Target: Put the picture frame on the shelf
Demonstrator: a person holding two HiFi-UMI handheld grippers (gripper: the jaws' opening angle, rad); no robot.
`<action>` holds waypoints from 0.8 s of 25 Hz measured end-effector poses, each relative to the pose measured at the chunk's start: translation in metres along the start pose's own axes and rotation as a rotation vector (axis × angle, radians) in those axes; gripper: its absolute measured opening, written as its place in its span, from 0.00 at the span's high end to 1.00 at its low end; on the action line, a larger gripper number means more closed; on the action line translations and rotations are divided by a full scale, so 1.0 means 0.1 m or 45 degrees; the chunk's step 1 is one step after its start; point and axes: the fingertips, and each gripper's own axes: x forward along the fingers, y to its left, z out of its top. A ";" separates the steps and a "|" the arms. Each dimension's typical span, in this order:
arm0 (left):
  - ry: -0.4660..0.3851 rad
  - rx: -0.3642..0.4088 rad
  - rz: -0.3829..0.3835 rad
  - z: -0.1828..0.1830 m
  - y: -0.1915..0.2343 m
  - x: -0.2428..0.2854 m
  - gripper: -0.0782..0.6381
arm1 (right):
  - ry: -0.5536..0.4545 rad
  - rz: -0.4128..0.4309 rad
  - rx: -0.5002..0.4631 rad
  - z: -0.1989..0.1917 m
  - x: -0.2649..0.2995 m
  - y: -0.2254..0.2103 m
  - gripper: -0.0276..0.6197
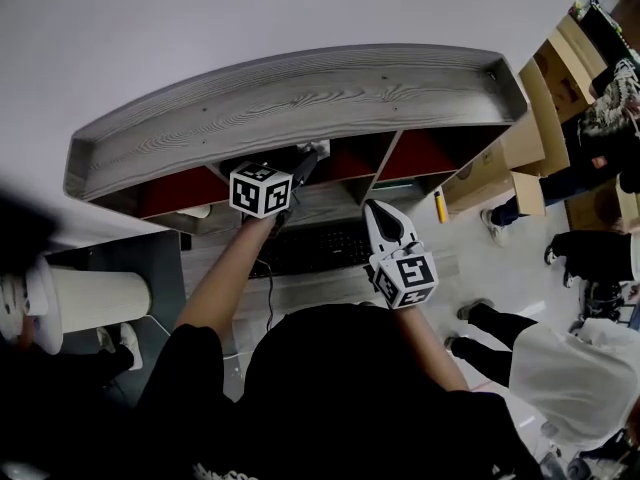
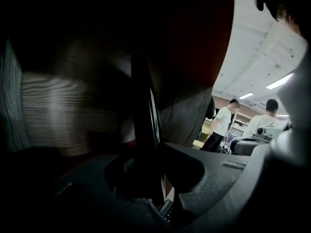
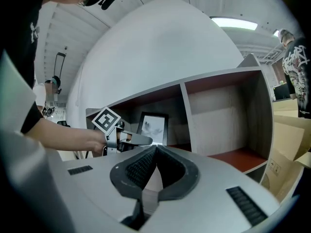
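Picture frame — upright in shelf

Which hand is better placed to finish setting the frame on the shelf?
Left. The left gripper holds the picture frame inside the shelf; the right gripper is shut, empty, outside it.

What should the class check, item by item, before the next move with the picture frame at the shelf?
1. Picture frame inside a shelf compartment: ok, in the one left of the empty compartment.
2. Frame standing roughly upright: ok.
3. Frame's bottom edge resting on the compartment floor: cannot tell, hidden behind the right gripper.
4. Left gripper pads pressing the frame: cannot tell; the frame stands between its jaws, but the left gripper view is too dark.
5. Right gripper clear of the frame: ok, jaws together, empty, outside the shelf.
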 end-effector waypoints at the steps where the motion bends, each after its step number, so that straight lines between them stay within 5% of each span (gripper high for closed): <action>1: 0.009 -0.001 0.015 -0.01 0.02 0.01 0.82 | 0.001 -0.004 -0.002 0.00 -0.01 -0.01 0.94; 11: 0.038 0.041 0.239 0.00 0.30 0.03 0.62 | 0.010 0.007 0.008 -0.01 -0.01 0.05 0.94; 20: 0.056 0.090 0.267 0.06 0.34 0.09 0.57 | -0.010 0.056 0.001 -0.03 -0.04 0.13 0.94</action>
